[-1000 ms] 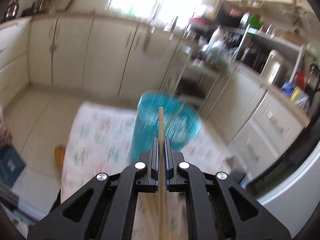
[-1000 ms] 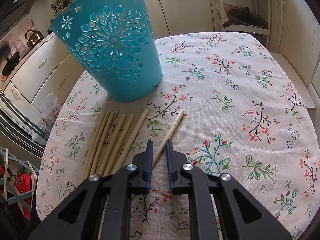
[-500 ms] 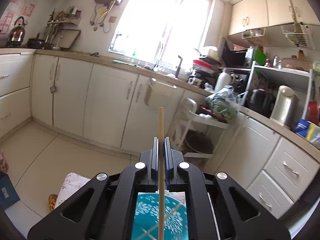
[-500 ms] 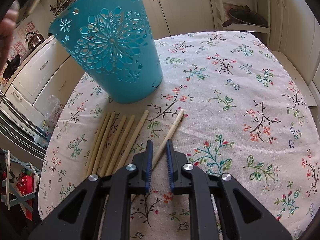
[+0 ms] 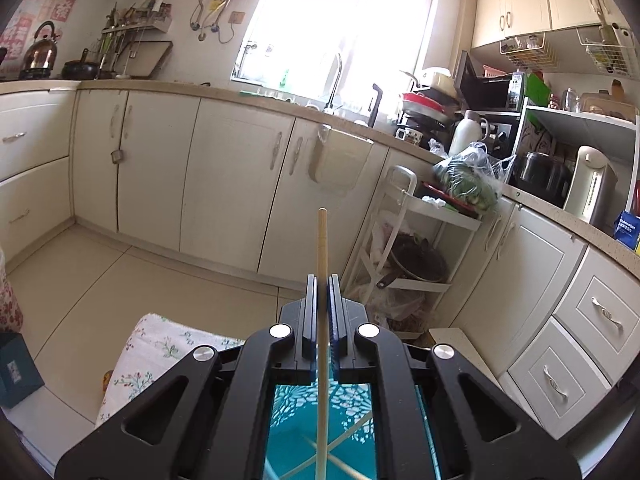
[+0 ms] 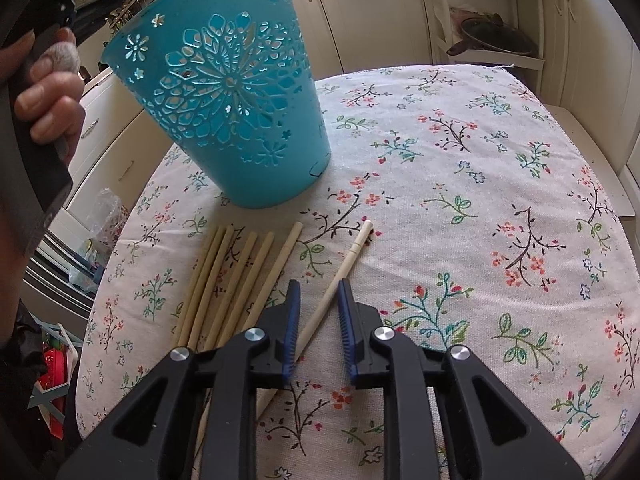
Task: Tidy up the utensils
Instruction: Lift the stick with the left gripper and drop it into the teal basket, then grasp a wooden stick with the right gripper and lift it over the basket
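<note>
My left gripper (image 5: 321, 280) is shut on a wooden chopstick (image 5: 322, 248) that stands upright between the fingers, its lower end over the open teal basket (image 5: 348, 424), where other chopsticks lie crossed. In the right wrist view the teal cut-out basket (image 6: 232, 116) stands on the floral tablecloth (image 6: 460, 200). Several chopsticks (image 6: 228, 276) lie side by side in front of it. A paler chopstick (image 6: 352, 256) lies apart, its near end between the fingers of my right gripper (image 6: 318, 292), which is open just above it.
The left hand and its gripper handle (image 6: 36, 120) show at the left of the right wrist view, above the basket. Kitchen cabinets (image 5: 224, 176), a white trolley (image 5: 416, 248) and a counter with appliances surround the round table.
My left gripper swung from looking down at the basket to level and now holds the chopstick upright over the basket's opening. My right gripper opened a little wider around the pale chopstick.
</note>
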### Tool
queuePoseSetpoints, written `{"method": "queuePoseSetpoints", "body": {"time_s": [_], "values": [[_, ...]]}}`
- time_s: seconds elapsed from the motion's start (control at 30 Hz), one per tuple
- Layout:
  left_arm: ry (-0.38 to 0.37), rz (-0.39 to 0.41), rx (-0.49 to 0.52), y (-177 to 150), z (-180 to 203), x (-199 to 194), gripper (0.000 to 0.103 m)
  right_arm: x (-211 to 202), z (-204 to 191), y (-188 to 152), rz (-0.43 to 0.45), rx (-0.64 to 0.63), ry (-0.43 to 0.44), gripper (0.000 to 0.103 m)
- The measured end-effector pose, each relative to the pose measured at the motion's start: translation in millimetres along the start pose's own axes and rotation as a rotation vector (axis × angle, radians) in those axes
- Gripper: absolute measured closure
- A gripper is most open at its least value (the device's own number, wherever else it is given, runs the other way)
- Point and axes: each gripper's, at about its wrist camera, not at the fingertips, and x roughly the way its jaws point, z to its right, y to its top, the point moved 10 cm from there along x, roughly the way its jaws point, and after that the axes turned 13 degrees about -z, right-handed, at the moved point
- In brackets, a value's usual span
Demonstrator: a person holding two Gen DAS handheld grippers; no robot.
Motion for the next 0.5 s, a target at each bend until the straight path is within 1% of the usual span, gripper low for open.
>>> {"method": "queuePoseSetpoints", "body": {"time_s": [0.13, 0.27, 0.3, 0.33, 0.37, 0.43, 0.5], "values": [[0.009, -0.019, 0.029, -8, 1, -2, 0.098, 0, 0, -1, -0.001, -0.001, -0.002, 0.083], [0.047, -0.068, 0.108, -25, 8, -2, 0.097, 0, -1, -2, -0.001, -0.005, -0.006, 0.083], [0.050, -0.080, 0.116, -29, 7, -3, 0.094, 0, -1, -2, -0.001, -0.006, -0.007, 0.083], [0.051, -0.090, 0.118, -32, 7, -4, 0.086, 0, -1, -2, -0.002, -0.008, -0.010, 0.083], [0.059, -0.101, 0.119, -37, 5, -7, 0.081, 0, -1, -3, -0.002, -0.012, -0.014, 0.083], [0.074, -0.101, 0.119, -42, 0, -15, 0.059, 0, -3, -4, -0.002, -0.030, -0.036, 0.083], [0.091, -0.092, 0.121, -48, -6, -26, 0.053, 0, -4, -4, -0.001, -0.049, -0.059, 0.083]]}}
